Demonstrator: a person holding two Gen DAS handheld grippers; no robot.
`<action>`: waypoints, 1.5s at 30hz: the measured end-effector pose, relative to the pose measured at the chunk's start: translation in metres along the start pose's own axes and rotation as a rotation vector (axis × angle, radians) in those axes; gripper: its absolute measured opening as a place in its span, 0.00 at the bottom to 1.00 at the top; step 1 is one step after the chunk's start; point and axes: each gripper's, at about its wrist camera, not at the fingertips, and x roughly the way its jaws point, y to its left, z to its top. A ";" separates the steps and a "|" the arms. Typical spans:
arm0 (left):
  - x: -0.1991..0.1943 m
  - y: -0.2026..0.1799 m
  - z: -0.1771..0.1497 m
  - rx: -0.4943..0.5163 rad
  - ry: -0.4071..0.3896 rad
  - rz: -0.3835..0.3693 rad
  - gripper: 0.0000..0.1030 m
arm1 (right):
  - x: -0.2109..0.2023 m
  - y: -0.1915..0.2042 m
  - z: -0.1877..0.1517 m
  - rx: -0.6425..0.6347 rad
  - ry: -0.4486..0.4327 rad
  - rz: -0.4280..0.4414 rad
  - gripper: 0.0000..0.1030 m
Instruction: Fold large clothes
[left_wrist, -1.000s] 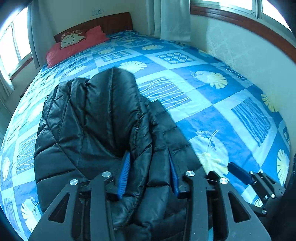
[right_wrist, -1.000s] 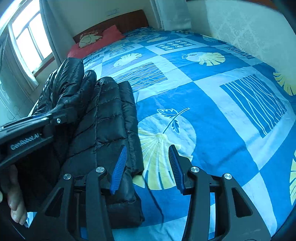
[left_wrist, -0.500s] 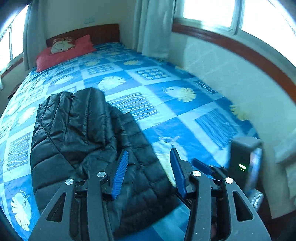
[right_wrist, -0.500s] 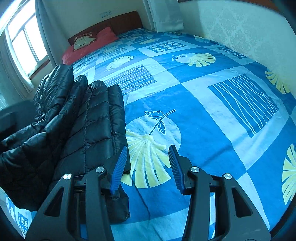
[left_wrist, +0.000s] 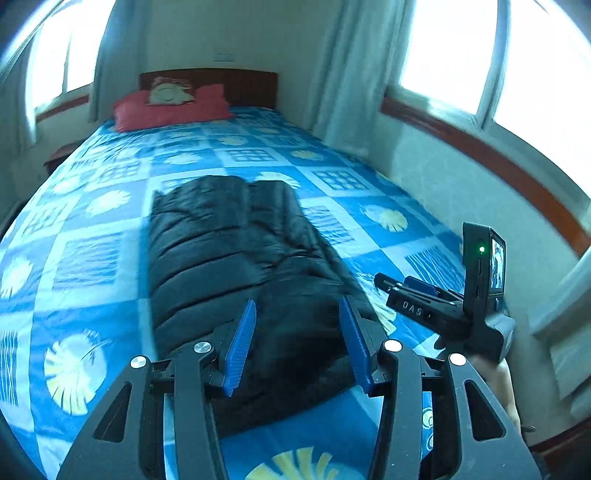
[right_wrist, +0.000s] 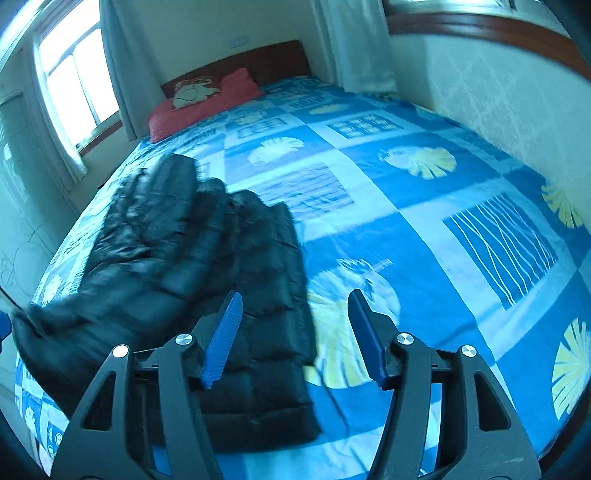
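Note:
A black quilted puffer jacket (left_wrist: 229, 258) lies folded into a long bundle on the blue patterned bedspread (left_wrist: 92, 258). It also shows in the right wrist view (right_wrist: 177, 258), at the left. My left gripper (left_wrist: 297, 343) is open and empty, raised above the jacket's near end. My right gripper (right_wrist: 293, 336) is open and empty, over the jacket's right edge and the bedspread (right_wrist: 424, 240). The right gripper also shows in the left wrist view (left_wrist: 443, 306), to the right of the jacket.
A red pillow (left_wrist: 170, 107) and a wooden headboard (left_wrist: 236, 83) stand at the far end of the bed. A wall (left_wrist: 461, 192) with windows runs along the right side. Curtains (left_wrist: 351, 74) hang at the far corners.
My left gripper has let go of the jacket and pulled up and back from it. The jacket now lies flat on the bed. The right gripper has lifted slightly.

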 end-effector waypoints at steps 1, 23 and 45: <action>-0.003 0.005 -0.001 -0.004 -0.005 0.006 0.46 | 0.000 0.005 0.002 -0.007 -0.002 0.003 0.57; 0.060 0.124 -0.040 -0.194 0.098 0.089 0.46 | 0.073 0.070 0.020 -0.010 0.213 0.155 0.38; 0.151 0.074 -0.022 -0.038 0.169 0.097 0.50 | 0.117 -0.024 0.000 -0.001 0.202 0.075 0.20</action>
